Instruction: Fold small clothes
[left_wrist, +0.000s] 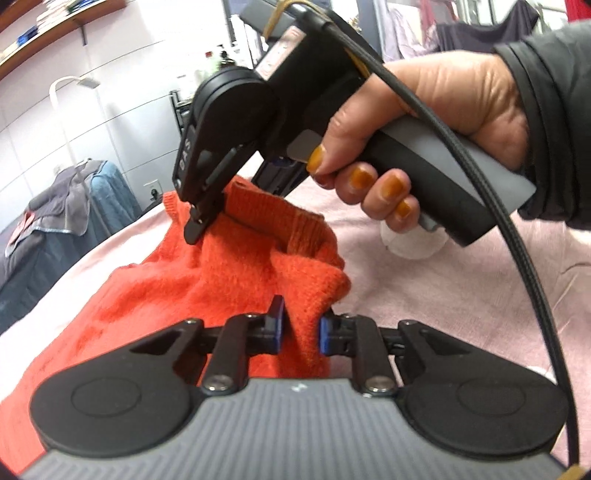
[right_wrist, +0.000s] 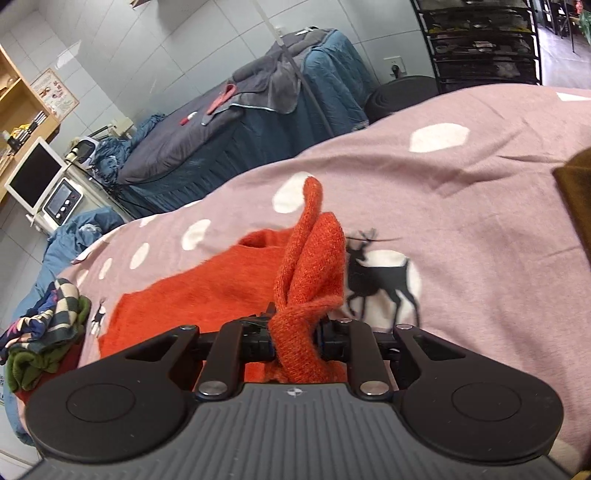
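An orange knitted sweater (left_wrist: 207, 280) lies on a pink bedspread (left_wrist: 443, 288). My left gripper (left_wrist: 301, 328) is shut on a fold of its edge, with blue pads on both sides of the knit. In the left wrist view the right gripper (left_wrist: 195, 225), held in a hand with orange nails, pinches the sweater near its ribbed collar. In the right wrist view the sweater (right_wrist: 207, 291) bunches up, and my right gripper (right_wrist: 295, 332) is shut on a raised ribbed fold of it.
The bedspread (right_wrist: 480, 184) has white spots and a black deer print (right_wrist: 376, 277). A pile of checked and green clothes (right_wrist: 44, 332) sits at its left edge. A second bed with grey and blue covers (right_wrist: 258, 110) stands beyond. A black cable (left_wrist: 517, 258) runs on the right.
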